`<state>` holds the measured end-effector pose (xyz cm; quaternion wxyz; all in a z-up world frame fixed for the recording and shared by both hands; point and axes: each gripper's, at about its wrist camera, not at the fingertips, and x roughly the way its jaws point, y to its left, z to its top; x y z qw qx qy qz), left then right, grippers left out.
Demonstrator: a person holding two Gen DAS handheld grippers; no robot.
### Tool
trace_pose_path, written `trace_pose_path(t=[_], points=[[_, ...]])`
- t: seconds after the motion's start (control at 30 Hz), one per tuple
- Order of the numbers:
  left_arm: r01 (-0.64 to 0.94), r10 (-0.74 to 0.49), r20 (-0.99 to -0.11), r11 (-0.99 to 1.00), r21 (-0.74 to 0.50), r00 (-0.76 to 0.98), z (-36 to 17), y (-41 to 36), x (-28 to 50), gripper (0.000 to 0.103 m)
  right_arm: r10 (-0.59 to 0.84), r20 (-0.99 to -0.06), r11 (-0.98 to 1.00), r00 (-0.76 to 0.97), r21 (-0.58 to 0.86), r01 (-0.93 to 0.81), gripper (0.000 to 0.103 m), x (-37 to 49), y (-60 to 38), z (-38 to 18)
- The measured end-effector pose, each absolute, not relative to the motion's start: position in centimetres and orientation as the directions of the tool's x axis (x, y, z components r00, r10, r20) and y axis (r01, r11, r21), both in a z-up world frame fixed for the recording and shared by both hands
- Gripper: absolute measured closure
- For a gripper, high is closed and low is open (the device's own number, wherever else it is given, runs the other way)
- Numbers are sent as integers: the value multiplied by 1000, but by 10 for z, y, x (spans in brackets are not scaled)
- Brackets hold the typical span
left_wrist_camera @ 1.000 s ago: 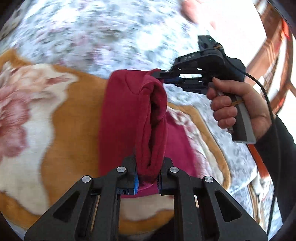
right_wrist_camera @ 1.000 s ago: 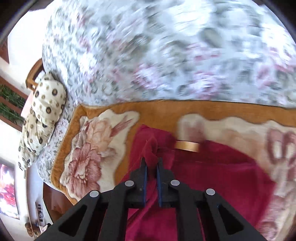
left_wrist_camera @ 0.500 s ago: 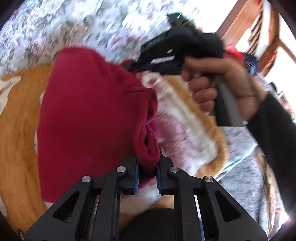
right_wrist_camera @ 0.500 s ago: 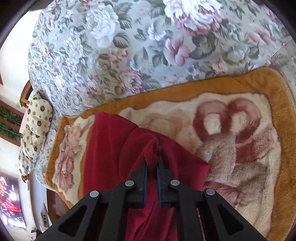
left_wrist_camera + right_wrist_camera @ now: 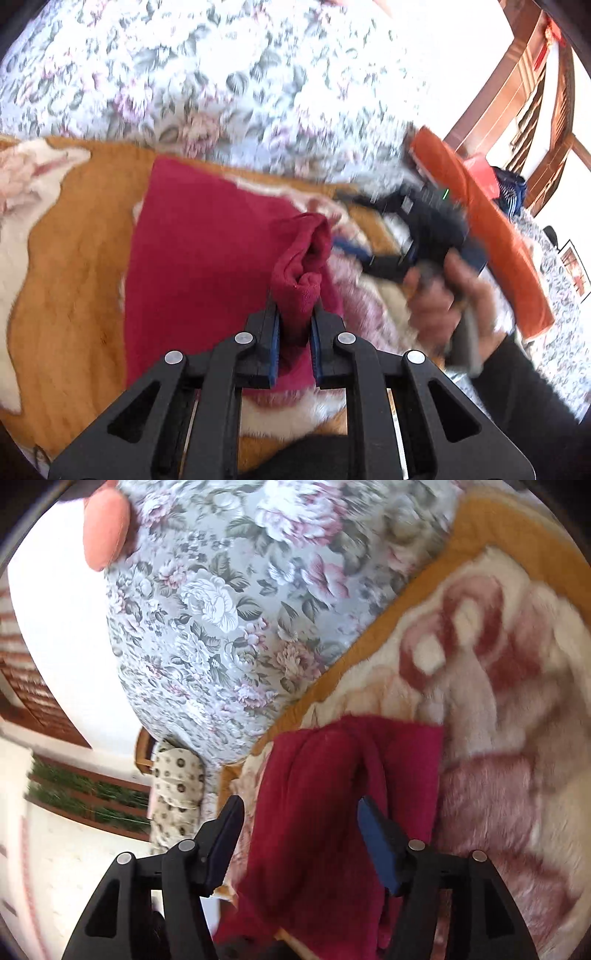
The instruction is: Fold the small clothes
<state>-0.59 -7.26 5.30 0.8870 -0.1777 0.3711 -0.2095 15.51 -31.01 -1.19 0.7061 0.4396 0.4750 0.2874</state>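
Crimson garment [image 5: 207, 258], orange-and-cream floral blanket [image 5: 74, 258], grey-blue rose-print bedspread [image 5: 229, 609]

- Left wrist cam: close, angled down over the crimson fleece garment [image 5: 207, 258].
- Right wrist cam: close, rolled, facing the grey floral bedspread [image 5: 236, 602].
- Shared: garment, orange-bordered plush blanket [image 5: 74, 258].
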Motion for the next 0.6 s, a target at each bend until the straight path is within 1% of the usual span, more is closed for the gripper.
trace_pose_path(t=[0.13, 0.2, 0.3, 0.37, 0.43, 0.47, 0.5, 0.53, 0.57, 0.6], points=[[242, -502, -559, 846, -475, 660, 68, -68, -6, 91, 857, -391, 390, 335, 918, 73, 38, 158, -291, -34], [246, -505, -557, 845, -474, 660, 67, -68, -10, 91, 878, -355, 347, 322, 934, 86, 38, 163, -280, -40], [254, -511, -562, 843, -474, 650, 61, -71, -14, 91, 892, -314, 296, 325, 949, 103, 36, 177, -269, -43], [267, -514, -575, 846, -461, 637, 55, -78, -16, 91, 893, -305, 284, 331, 952, 113, 36, 189, -266, -42], [286, -507, -590, 856, -430, 629, 49, -88, -20, 91, 898, -305, 295, 318, 952, 81, 38, 201, -261, -34], [295, -503, -598, 860, -416, 624, 46, -93, -22, 91, 895, -318, 318, 314, 947, 53, 49, 204, -260, -30], [303, -500, -605, 864, -403, 620, 43, -98, -24, 91, 875, -372, 388, 310, 922, 9, 71, 205, -259, -21], [312, -495, -612, 868, -386, 617, 40, -103, -24, 91, 848, -433, 464, 304, 885, -32, 82, 206, -256, -13], [325, -487, -623, 873, -363, 612, 37, -109, -25, 91, 819, -489, 529, 299, 846, -63, 86, 206, -254, -7], [336, -485, -630, 874, -350, 606, 35, -114, -25, 91, 790, -535, 580, 300, 810, -83, 88, 205, -255, -2]])
